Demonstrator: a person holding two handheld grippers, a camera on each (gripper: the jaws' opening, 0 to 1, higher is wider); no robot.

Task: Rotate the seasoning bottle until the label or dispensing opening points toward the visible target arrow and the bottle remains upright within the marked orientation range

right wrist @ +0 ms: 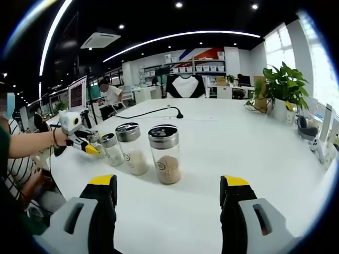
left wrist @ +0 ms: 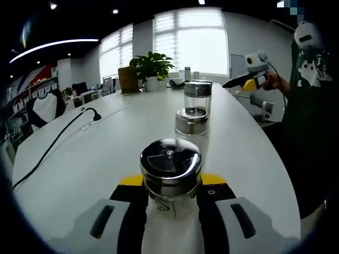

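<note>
White and smooth, the big office table (right wrist: pixel 222 153) holds three clear jars in a row, each with a shiny metal lid.

My left gripper (left wrist: pixel 172 211) is right at the nearest seasoning bottle (left wrist: pixel 170 174). Its two jaws stand one on each side of the glass, very close. I cannot tell if they are squeezing it or only touching. The bottle stands straight up, so its long way goes up and down, and any turning has to go round that line. Its lid is flat and round with a small knob in the middle. A little mark shows low on the glass, facing me. I see no arrow on the table.

My right gripper (right wrist: pixel 168 198) has its jaws spread wide with nothing between them. It is well apart from the row. From there the brown-filled jar (right wrist: pixel 165 154) is closest, then the white-filled jar (right wrist: pixel 132 148).

So I think the left one should do the turning.

Farther off sit a black cable (left wrist: pixel 58 138) and a leafy plant (right wrist: pixel 283 87).
</note>
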